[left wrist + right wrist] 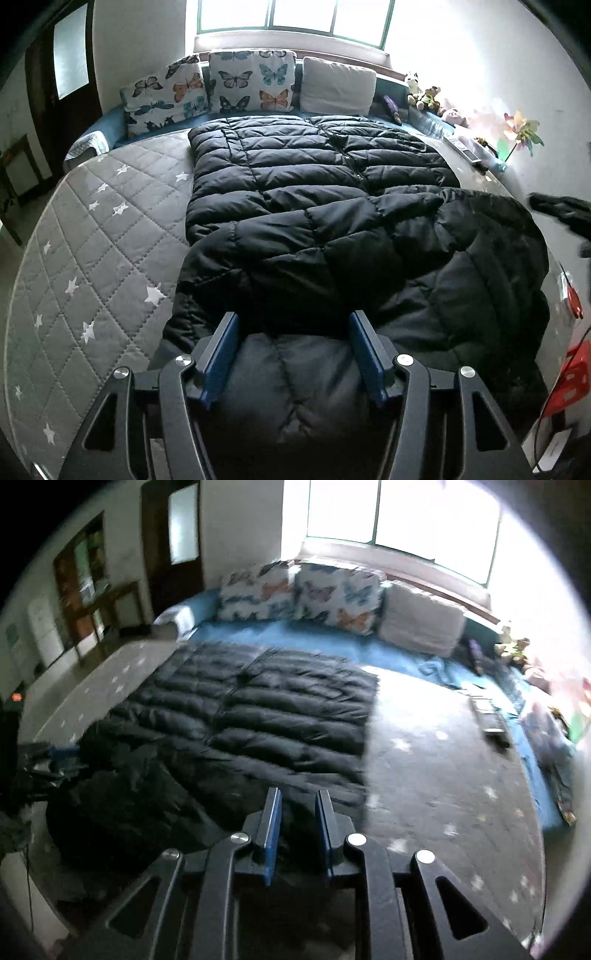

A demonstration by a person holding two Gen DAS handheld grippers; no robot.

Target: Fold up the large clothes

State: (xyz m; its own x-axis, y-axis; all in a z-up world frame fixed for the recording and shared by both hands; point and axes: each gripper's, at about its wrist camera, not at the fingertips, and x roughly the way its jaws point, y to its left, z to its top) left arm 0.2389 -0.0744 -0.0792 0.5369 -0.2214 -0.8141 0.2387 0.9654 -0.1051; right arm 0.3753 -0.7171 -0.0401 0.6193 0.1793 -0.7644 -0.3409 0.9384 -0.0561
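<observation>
Two grippers over the coat (317,206): left gripper (293,325) clasps a puffy fold at its near end, right gripper (297,805) released, narrowly parted; next, probably, another fold.

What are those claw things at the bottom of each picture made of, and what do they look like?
Both look alike. The left gripper and the right gripper each have two flat jaws lined with blue pads, carried on black angular link arms with triangular cut-outs and round silver pivot bolts. No cables, markings or sleeves show on them.
</observation>
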